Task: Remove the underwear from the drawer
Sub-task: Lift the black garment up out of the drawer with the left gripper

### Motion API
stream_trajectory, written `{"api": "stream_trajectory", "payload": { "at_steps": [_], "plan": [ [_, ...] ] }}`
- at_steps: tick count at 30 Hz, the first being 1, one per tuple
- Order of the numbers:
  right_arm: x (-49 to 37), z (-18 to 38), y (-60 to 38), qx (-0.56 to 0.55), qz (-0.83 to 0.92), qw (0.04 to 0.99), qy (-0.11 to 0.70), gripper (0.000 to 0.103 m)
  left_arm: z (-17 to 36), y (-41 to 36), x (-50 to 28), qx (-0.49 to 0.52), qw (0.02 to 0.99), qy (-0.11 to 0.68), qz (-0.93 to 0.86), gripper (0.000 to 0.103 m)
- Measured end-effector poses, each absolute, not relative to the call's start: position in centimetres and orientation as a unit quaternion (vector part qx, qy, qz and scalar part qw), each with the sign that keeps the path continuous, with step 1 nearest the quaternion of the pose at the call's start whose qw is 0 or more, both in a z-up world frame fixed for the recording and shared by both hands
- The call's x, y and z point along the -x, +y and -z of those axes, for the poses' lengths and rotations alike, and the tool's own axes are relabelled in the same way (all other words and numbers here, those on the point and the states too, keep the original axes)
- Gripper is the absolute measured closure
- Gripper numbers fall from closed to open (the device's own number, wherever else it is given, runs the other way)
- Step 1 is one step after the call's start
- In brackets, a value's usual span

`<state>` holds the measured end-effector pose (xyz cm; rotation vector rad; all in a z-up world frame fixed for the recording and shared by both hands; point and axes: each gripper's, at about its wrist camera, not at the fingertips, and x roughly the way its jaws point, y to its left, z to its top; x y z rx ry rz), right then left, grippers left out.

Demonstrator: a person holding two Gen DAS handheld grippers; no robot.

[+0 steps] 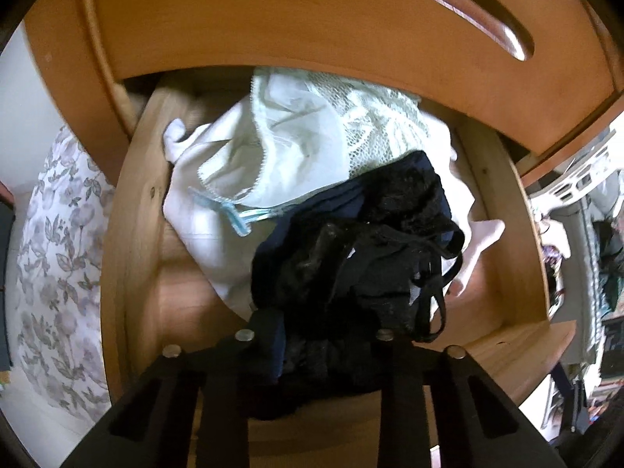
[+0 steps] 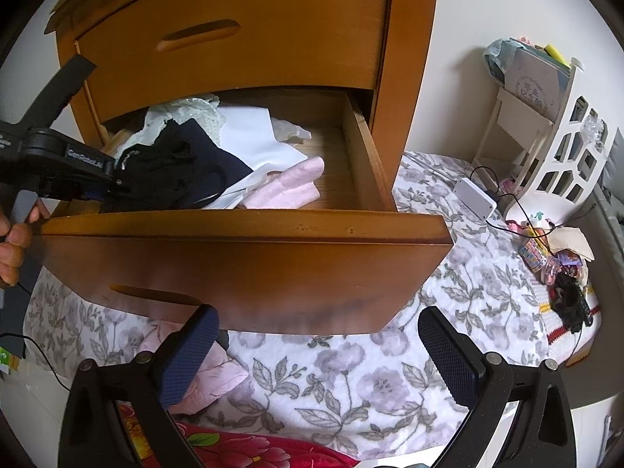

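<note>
The wooden drawer (image 2: 241, 249) stands pulled open, with clothes piled inside. A black lace underwear piece (image 1: 351, 257) lies bunched over navy cloth at the near left of the pile. My left gripper (image 1: 316, 351) is shut on it, and the fabric hides the fingertips. From the right wrist, the left gripper (image 2: 117, 185) reaches in over the drawer's left corner, holding the black underwear (image 2: 171, 171). White lace-trimmed underwear (image 1: 273, 144) lies behind it, and a pink garment (image 2: 288, 187) sits to the right. My right gripper (image 2: 318, 316) hangs open and empty below the drawer front.
A closed upper drawer (image 2: 234, 39) overhangs the back of the pile. A floral bedspread (image 2: 351, 370) lies below, with pink cloth (image 2: 210, 374) and a red blanket (image 2: 234, 448). At right are a white box with cables (image 2: 474, 195) and a white rack (image 2: 565, 148). A hand (image 2: 15, 241) holds the left gripper.
</note>
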<state>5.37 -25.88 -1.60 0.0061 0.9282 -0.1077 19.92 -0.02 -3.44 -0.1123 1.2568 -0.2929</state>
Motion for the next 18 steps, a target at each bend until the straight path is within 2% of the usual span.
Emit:
{"api": "stream_trajectory", "payload": {
  "at_steps": [11, 18],
  "plan": [
    [-5.3, 1.6, -25.7, -0.002, 0.052, 0.892, 0.448, 0.000, 1.5, 3.9, -17.0, 0.133, 0.818, 0.544, 0.133, 0.091],
    [-5.1, 1.3, -25.7, -0.001, 0.053, 0.894, 0.446, 0.000, 0.2, 5.1, -15.7, 0.166, 0.831, 0.513, 0.136, 0.092]
  ]
}}
